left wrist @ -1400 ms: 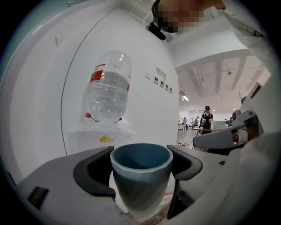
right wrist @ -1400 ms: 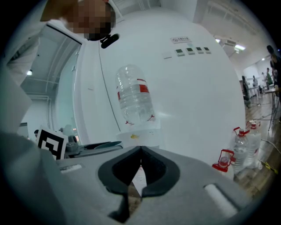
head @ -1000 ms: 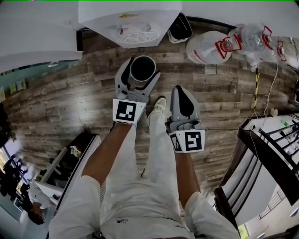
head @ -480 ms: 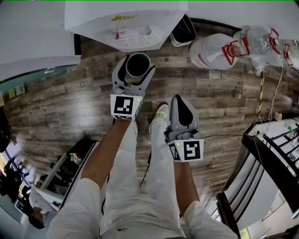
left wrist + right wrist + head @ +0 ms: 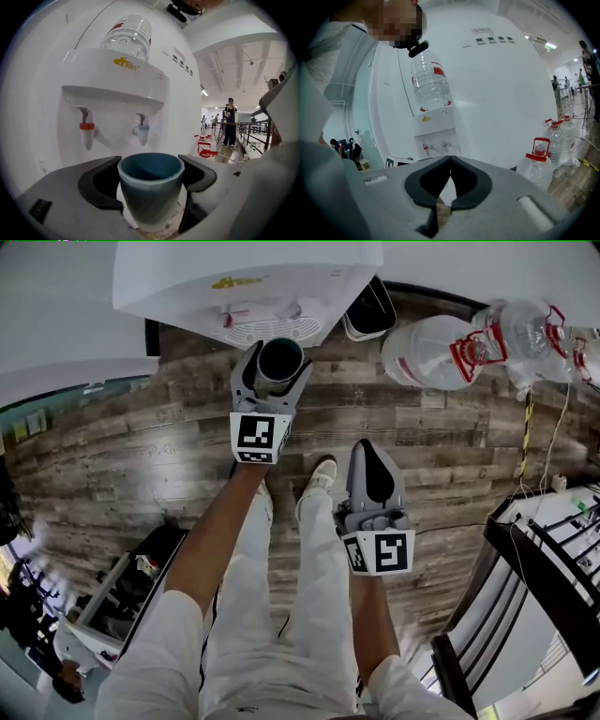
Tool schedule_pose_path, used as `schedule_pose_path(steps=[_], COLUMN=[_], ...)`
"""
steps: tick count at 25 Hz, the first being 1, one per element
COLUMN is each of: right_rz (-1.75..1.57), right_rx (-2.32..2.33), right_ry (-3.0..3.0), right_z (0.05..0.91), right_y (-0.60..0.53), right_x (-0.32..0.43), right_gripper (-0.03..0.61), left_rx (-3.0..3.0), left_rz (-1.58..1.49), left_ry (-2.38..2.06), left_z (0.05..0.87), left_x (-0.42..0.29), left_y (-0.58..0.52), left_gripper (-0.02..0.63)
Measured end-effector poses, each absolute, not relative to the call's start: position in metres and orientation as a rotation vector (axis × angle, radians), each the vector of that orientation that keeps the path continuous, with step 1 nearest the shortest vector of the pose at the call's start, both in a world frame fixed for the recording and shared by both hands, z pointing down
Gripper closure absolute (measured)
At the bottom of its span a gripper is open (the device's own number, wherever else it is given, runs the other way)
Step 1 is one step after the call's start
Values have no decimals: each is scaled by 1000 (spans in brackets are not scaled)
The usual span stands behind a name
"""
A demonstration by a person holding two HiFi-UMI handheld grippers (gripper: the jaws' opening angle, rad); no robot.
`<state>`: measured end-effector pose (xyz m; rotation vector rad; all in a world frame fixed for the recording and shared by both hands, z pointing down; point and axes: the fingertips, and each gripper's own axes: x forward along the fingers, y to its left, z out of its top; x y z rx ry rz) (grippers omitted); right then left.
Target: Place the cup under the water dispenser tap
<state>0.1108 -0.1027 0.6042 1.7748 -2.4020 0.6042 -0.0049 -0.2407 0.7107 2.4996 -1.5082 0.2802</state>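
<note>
Blue-grey cup [image 5: 150, 187], upright, is pinched by the left tongs [image 5: 150, 161] just in front of the water dispenser [image 5: 117, 89], below its red and blue taps [image 5: 142, 133]. Right tongs [image 5: 450, 161] are pressed together, empty.

The floor [image 5: 141, 427] lies open before the dispenser [image 5: 253, 282]; water jugs [image 5: 427, 348] crowd its right.

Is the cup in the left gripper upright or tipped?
Upright: the cup sits rim-up in the left gripper, its round opening level and facing upward.
</note>
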Motion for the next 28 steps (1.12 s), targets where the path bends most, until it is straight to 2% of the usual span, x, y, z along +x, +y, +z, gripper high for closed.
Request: schedule_pose_path(steps=[28], right_rz=[671], right_rx=[1778], right_ry=[-2362], right_z=[625], right_y=[-79], right_x=[130], right_gripper=[586], left_rx=[2463], left_rz=[259], left_ry=[-1523], left_z=[764], left_x=[14], left_y=[-294], left_gripper=[239])
